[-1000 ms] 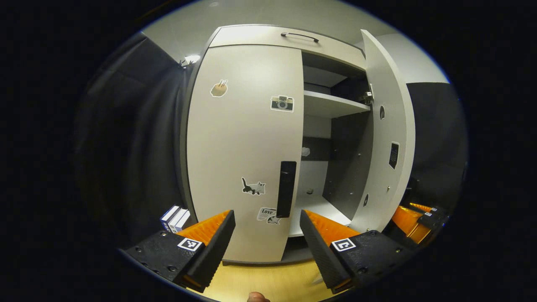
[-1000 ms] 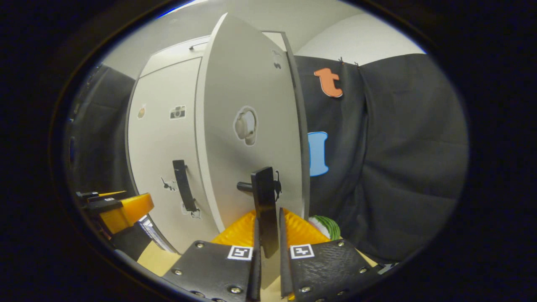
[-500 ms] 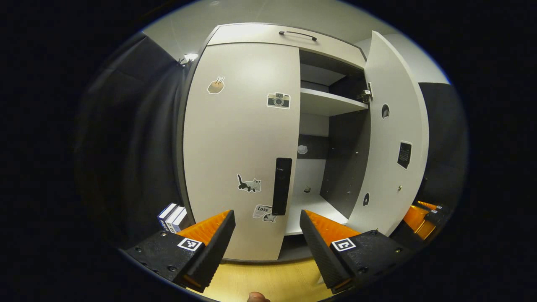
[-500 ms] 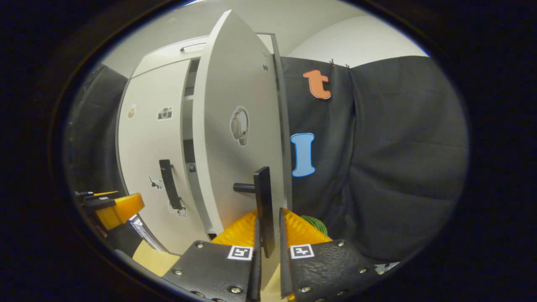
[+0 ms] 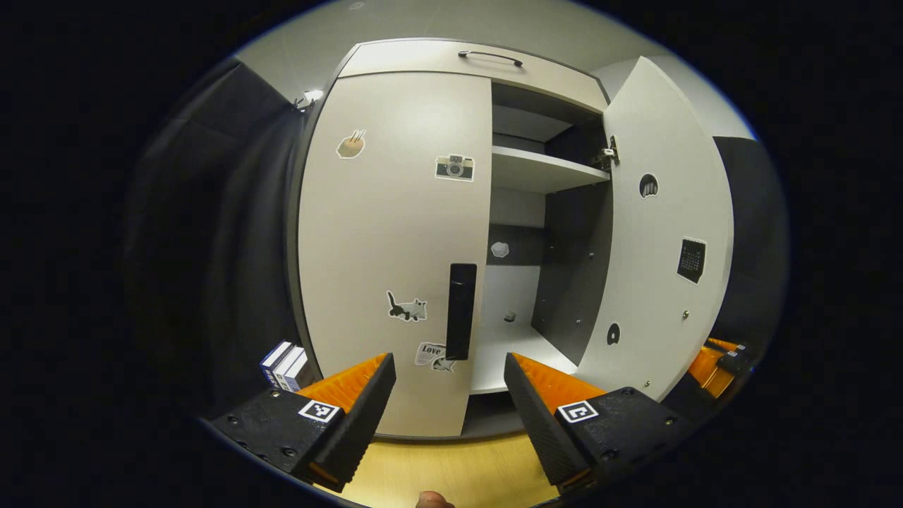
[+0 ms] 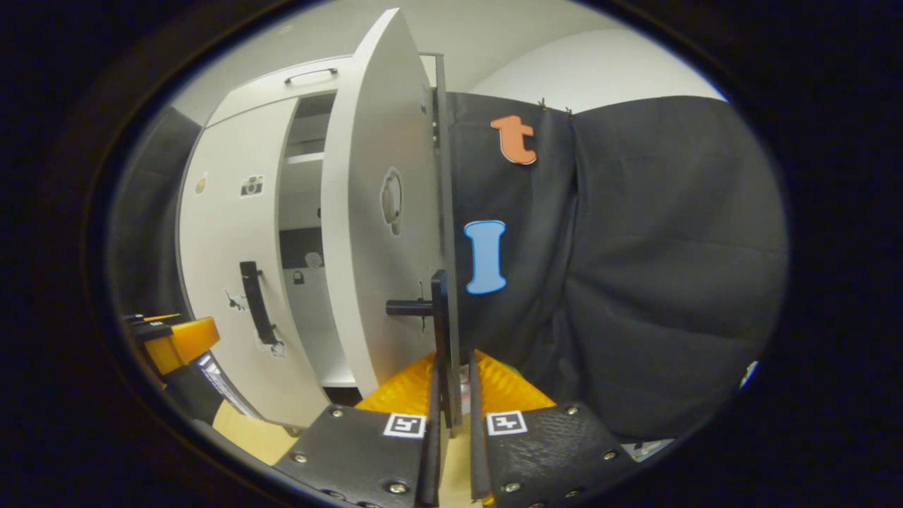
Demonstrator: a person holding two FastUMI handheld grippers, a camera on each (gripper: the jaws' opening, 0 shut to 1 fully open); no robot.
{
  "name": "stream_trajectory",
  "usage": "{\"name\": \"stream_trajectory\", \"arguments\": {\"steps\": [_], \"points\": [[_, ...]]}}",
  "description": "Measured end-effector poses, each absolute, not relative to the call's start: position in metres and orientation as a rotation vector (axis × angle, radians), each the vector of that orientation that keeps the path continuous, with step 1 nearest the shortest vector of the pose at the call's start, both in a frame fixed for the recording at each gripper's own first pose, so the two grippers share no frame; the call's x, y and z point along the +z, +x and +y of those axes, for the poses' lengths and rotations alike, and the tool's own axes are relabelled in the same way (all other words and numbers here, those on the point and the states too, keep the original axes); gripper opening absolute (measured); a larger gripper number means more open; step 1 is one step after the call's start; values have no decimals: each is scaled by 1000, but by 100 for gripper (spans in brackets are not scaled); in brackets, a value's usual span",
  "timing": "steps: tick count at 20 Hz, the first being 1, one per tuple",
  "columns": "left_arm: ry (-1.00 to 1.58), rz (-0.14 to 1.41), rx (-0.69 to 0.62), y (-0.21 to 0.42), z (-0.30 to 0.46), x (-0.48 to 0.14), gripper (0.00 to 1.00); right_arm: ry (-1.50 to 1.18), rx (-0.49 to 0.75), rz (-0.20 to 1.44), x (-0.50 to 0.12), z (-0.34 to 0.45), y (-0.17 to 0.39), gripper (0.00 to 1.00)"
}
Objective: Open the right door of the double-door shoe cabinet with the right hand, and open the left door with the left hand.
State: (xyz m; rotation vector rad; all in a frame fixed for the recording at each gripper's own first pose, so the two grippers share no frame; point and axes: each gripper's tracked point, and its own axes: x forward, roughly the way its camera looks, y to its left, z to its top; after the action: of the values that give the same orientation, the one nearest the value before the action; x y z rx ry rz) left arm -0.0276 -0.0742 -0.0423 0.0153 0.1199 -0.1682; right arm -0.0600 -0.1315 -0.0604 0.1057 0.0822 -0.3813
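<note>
Right claw (image 6: 450,395) clamps the black bar handle (image 6: 441,331) of the right door (image 6: 367,233), which stands swung wide. Left claw (image 5: 450,395), fingers spread and holding nothing, faces the closed left door (image 5: 388,233) and its black handle (image 5: 461,310) (cat and camera stickers nearby). The pale shoe cabinet (image 5: 423,60) shows a shelf (image 5: 536,173) inside.
</note>
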Motion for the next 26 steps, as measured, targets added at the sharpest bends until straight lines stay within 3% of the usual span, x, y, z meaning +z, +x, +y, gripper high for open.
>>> {"name": "stream_trajectory", "arguments": {"steps": [3, 4, 6, 26], "points": [[11, 123, -182, -27, -81, -44, 96, 122, -390, 86, -60, -147, -66, 14], [10, 125, -185, -26, -83, -45, 97, 138, -371, 87, -63, -150, -60, 1], [8, 129, -193, -25, -87, -47, 96, 131, -357, 91, -65, -152, -60, 5], [13, 111, -125, 69, -81, -52, 96, 129, -244, 105, -65, -180, -57, 11]]}}
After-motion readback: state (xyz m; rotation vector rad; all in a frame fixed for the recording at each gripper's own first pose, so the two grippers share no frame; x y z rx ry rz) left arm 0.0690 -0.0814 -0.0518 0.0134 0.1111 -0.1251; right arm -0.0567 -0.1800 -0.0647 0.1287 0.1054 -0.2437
